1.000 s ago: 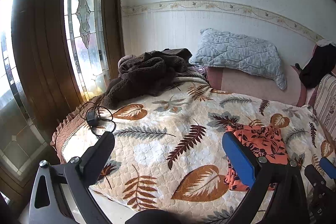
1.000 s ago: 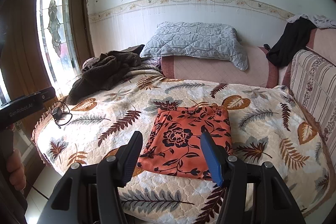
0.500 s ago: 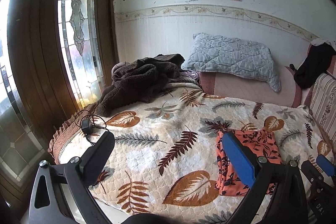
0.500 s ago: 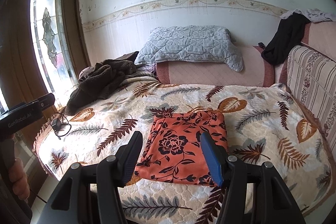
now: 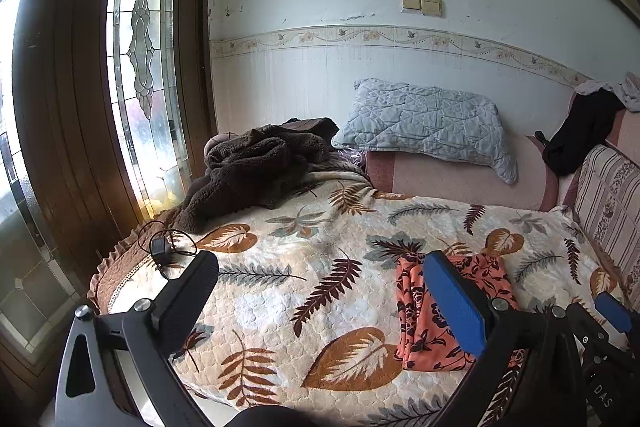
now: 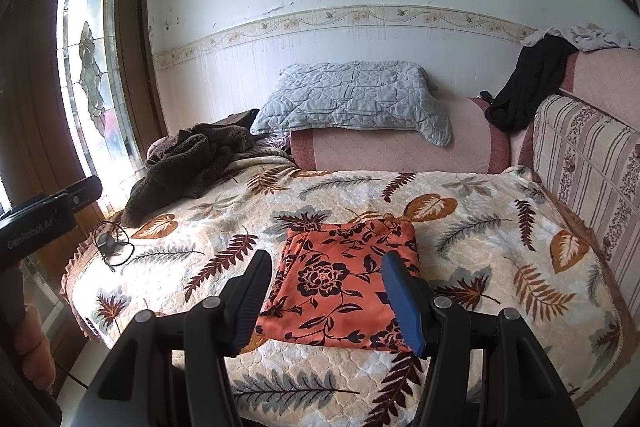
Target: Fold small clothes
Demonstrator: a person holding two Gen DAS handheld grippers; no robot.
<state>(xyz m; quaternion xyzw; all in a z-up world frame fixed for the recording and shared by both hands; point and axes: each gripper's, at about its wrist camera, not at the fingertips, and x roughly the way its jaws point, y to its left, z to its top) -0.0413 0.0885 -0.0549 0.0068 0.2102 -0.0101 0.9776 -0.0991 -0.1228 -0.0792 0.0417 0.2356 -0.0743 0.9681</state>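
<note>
A folded orange cloth with black flowers [image 6: 344, 279] lies flat on the leaf-print bed cover [image 6: 480, 239], near the front edge. It also shows in the left wrist view [image 5: 424, 311], partly behind a blue finger. My right gripper [image 6: 326, 267] is open and empty, held off the bed in front of the cloth. My left gripper [image 5: 320, 275] is open and empty, held off the bed's front left part, apart from the cloth. The left gripper's body [image 6: 44, 215] shows at the left of the right wrist view.
A brown fleece heap [image 5: 256, 171] lies at the bed's back left. A grey quilted pillow [image 5: 424, 123] leans on the pink bolster. A charger with cable [image 5: 160, 247] lies at the left edge. Black clothing [image 6: 524, 91] hangs on the striped sofa back. A glass door stands left.
Both grippers have drawn back and up from the bed, so the cloth looks smaller and farther. The cloth itself has not moved. Both stay open.
</note>
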